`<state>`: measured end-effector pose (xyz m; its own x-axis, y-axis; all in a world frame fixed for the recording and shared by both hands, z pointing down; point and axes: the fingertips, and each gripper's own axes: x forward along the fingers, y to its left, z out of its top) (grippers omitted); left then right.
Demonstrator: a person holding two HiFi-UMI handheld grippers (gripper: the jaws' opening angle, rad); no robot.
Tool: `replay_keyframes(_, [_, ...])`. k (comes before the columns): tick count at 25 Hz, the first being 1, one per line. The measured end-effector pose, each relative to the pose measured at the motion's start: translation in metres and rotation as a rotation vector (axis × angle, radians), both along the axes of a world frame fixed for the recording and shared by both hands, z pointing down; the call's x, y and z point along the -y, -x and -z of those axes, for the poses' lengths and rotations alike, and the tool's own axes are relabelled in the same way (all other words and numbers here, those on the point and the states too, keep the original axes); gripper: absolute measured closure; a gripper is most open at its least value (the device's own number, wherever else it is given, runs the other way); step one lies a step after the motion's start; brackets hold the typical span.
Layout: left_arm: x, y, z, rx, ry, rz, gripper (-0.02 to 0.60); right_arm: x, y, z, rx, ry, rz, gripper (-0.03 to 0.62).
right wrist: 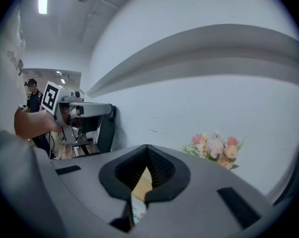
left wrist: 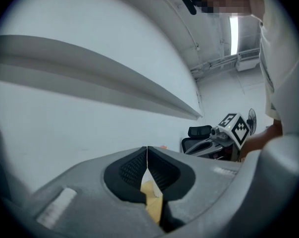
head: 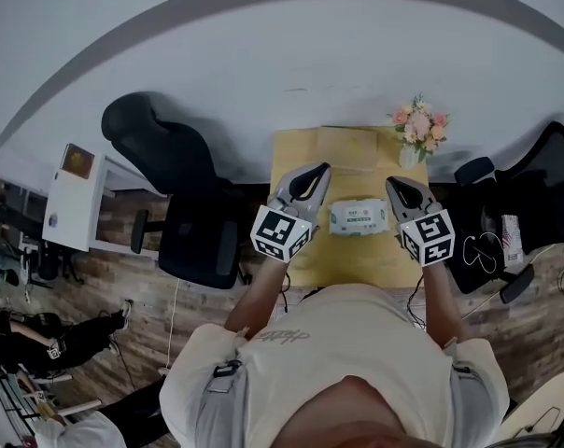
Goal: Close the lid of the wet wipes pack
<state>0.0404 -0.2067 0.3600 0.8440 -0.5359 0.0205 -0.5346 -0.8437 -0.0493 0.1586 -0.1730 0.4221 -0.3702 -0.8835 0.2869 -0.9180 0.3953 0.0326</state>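
At the tips, your left gripper and right gripper both have their jaws pressed together on nothing, held above the table. The pack lies between them near the table's middle, touching neither. Whether its lid is up, I cannot tell. Pushing down on one edge with the other side unsteadied would likely slide or tip the light pack. Its green label is too small to read. Flowers stand at the far right corner.
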Motion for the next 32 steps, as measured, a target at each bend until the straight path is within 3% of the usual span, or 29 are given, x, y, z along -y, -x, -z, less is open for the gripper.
replay_keyframes(8, [0.003, -0.003, 0.039, -0.025, -0.081, -0.003, 0.563, 0.003, 0.002, 0.059, 0.032, -0.141, -0.008, 0.592])
replay_keyframes(13, [0.007, -0.004, 0.055, -0.026, -0.112, 0.001, 0.563, 0.008, 0.009, 0.091, 0.118, -0.209, -0.012, 0.592])
replay_keyframes(19, [0.022, -0.005, 0.068, -0.054, -0.139, 0.024, 0.563, 0.016, 0.005, 0.122, 0.09, -0.293, -0.023, 0.592])
replay_keyframes(27, [0.027, -0.009, 0.077, -0.035, -0.183, 0.029, 0.563, 0.012, 0.002, 0.127, 0.092, -0.319, -0.045, 0.592])
replay_keyframes(32, [0.028, -0.009, 0.067, -0.014, -0.163, 0.033, 0.563, 0.015, -0.001, 0.129, 0.099, -0.323, -0.049, 0.592])
